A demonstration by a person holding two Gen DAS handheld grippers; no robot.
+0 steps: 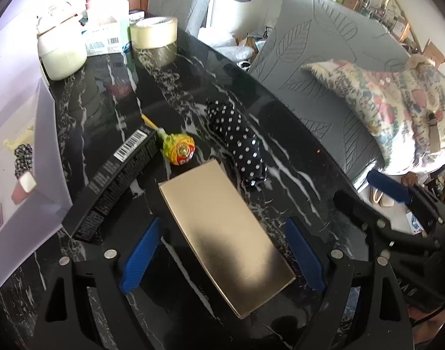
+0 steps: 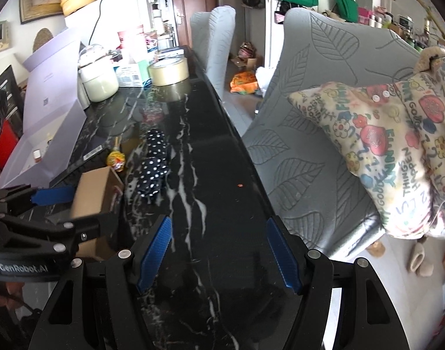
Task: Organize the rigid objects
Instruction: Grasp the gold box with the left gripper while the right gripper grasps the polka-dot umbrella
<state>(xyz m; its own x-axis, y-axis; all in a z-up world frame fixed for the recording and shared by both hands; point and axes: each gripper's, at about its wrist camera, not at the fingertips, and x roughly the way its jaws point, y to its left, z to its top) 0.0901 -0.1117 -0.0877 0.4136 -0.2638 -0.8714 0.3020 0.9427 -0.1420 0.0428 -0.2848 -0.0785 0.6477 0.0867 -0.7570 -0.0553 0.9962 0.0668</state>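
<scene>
A gold flat box (image 1: 222, 233) lies slantwise on the black marble table (image 1: 295, 169). My left gripper (image 1: 222, 221) straddles it, open, with a gap between each blue pad (image 1: 140, 256) and the box. Beyond the box lie a long black barcode box (image 1: 117, 180), a yellow lollipop (image 1: 178, 148) and a rolled polka-dot cloth (image 1: 237, 140). In the right wrist view my right gripper (image 2: 219, 224) stands open over bare table (image 2: 222, 175), nothing between its fingers. That view shows the left gripper (image 2: 82, 207) around the gold box (image 2: 97, 186) at the left.
An open lavender box (image 1: 47, 151) with small items stands at the table's left. At the far end are a tape roll (image 1: 154, 33), a white jar (image 1: 62, 49) and a carton (image 1: 103, 38). Grey chairs (image 2: 324, 87) and a floral cushion (image 2: 383, 145) border the right edge.
</scene>
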